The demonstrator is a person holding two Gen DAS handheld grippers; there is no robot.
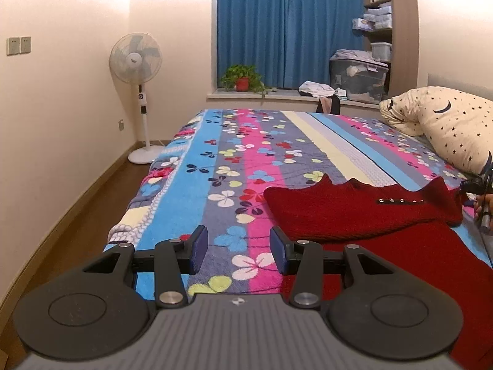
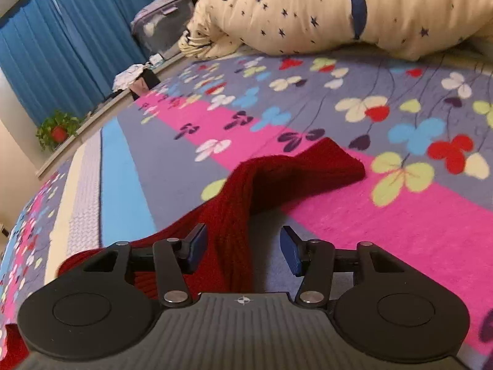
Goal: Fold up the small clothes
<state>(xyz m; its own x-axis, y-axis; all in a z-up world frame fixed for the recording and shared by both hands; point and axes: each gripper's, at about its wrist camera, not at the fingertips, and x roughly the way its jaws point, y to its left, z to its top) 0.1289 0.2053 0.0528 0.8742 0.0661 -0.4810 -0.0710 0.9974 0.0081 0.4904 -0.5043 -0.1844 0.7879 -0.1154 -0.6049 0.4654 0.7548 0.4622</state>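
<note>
**Sleeve between open jaws, fold half made**

A dark red knitted sweater (image 1: pixel 363 209) lies on the flowered bedspread (image 1: pixel 234 166) near the bed's near right corner, below the star-print pillow (image 1: pixel 446 123). One part is already laid over the body, with a row of small metal studs (image 1: pixel 397 200) showing on top.

The left gripper (image 1: pixel 238 252) hovers over bare bedspread just left of the sweater's edge, jaws partly apart and holding nothing.

The right gripper (image 2: pixel 243 246) is low over the sleeve (image 2: pixel 292 172), which runs forward from between its jaws to a cuff lying flat on the pink stripe. The jaws stand apart; the knit passes beside the left pad but is not pinched.

To do this step well, it looks best to close on the sleeve near its cuff, lift only enough to clear the bedspread, carry it across onto the body, and lay it flat so the thick knit does not bunch.
</note>
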